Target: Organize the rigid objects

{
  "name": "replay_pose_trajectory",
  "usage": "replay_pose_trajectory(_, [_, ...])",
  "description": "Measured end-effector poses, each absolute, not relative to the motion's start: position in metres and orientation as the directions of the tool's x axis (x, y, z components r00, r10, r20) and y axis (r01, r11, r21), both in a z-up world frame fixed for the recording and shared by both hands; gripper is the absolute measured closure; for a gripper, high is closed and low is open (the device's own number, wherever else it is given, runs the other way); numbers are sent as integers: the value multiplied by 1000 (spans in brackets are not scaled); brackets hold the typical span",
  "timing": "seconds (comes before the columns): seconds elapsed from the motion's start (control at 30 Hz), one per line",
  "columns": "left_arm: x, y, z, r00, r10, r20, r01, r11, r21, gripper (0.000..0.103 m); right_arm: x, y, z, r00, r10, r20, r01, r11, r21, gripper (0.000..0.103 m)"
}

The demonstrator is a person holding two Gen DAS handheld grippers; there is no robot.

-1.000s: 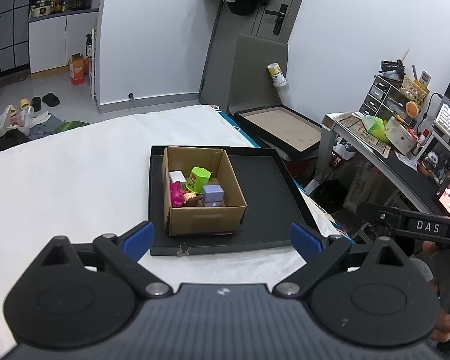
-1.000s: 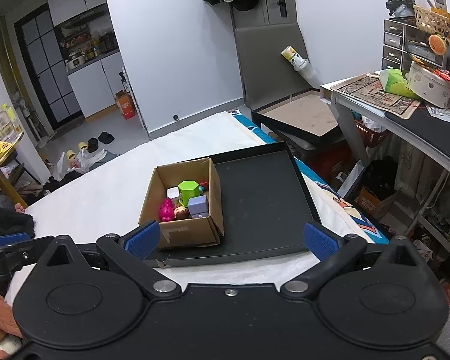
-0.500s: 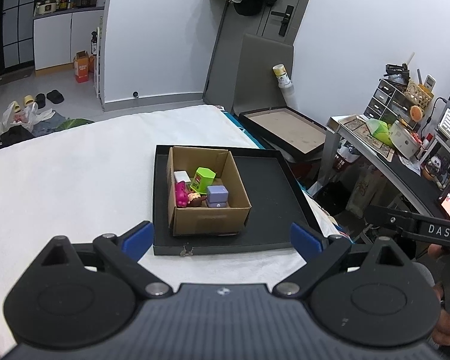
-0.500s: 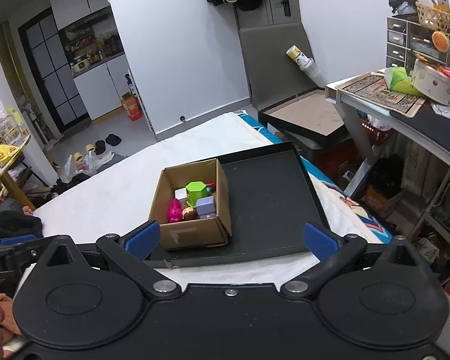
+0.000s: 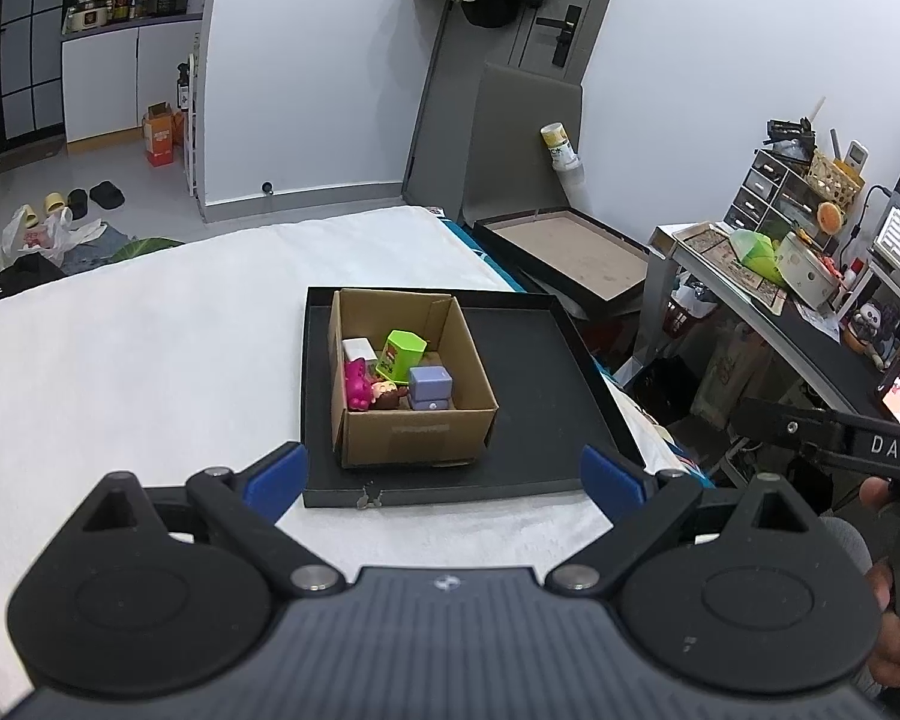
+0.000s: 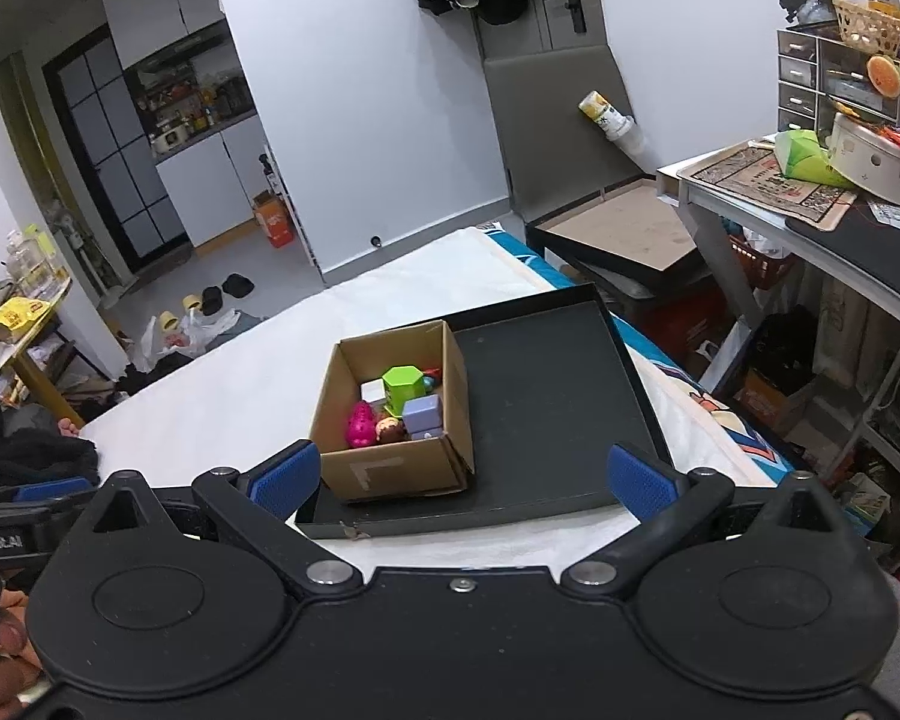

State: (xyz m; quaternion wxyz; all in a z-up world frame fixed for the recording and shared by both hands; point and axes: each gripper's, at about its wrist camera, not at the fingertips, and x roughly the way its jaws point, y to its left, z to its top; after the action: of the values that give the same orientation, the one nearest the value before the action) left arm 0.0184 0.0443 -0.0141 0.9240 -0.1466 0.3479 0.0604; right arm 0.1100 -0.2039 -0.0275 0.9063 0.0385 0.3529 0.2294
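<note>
A black tray (image 5: pixel 546 396) lies at the right edge of a white bed (image 5: pixel 138 372), its right half bare; white bedding spreads wide to the left. Both the left tongs (image 5: pixel 444 474) and right tongs (image 6: pixel 462 480) hang spread wide and hold nothing, short of the tray's near rim. On the tray's left half stands a box (image 5: pixel 414 435) holding a green block (image 5: pixel 399 354), purple cube (image 5: pixel 429 387), pink toy (image 5: pixel 357 387) and white block (image 5: pixel 357 350).

"das" on right gripper (image 5: pixel 834 438) — "robot.ai" on left gripper (image 6: pixel 12 525)
</note>
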Motion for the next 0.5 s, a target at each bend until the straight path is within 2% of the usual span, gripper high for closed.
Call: replay_pose_trajectory(0.5, [19, 41, -16, 748, 6, -664, -209, 951, -227, 6, 110, -206, -30, 652, 432, -624, -379, 898, 226, 0])
